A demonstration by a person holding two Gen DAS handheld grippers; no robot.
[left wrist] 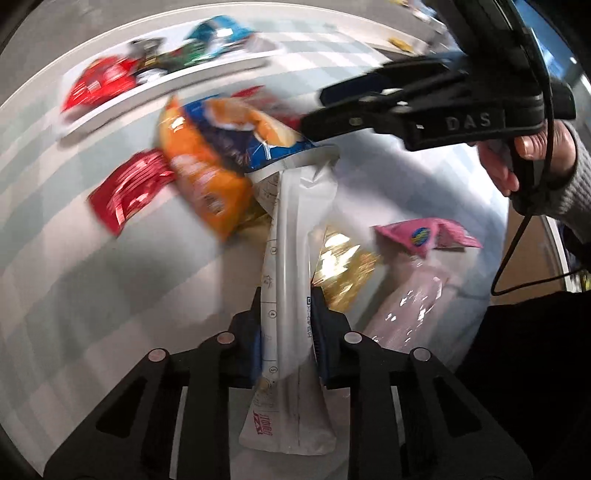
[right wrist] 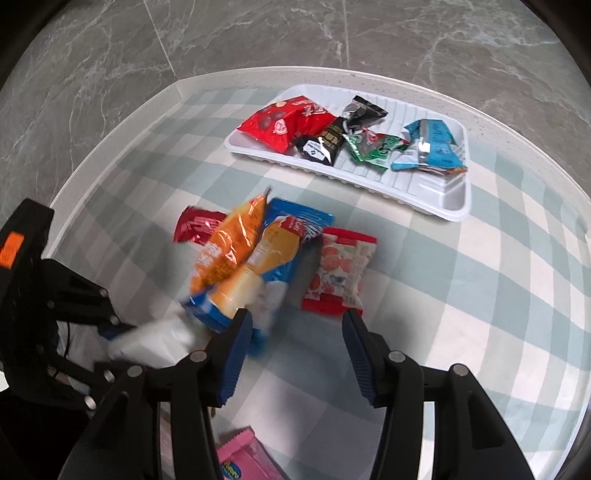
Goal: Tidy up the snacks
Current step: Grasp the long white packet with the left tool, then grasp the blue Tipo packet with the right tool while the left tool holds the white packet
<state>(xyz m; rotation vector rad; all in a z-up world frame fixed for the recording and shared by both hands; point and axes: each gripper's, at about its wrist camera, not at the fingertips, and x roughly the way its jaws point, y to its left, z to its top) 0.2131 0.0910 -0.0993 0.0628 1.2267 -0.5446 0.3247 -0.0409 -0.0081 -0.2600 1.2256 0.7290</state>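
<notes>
currently the left gripper (left wrist: 286, 332) is clamped on a long white plastic pouch (left wrist: 291, 236) above the checked tablecloth (right wrist: 461, 295). right gripper (right wrist: 295, 354) jaws stand apart, empty, near the orange-and-blue snack bag (right wrist: 255, 258). white ribbed tray (right wrist: 436, 195) holds four packets.

Glossy foil snack packets (right wrist: 236, 247), ribbed white plastic tray (right wrist: 424, 192), matt checked cloth (right wrist: 480, 295), polished marble-look floor (right wrist: 258, 33)
</notes>
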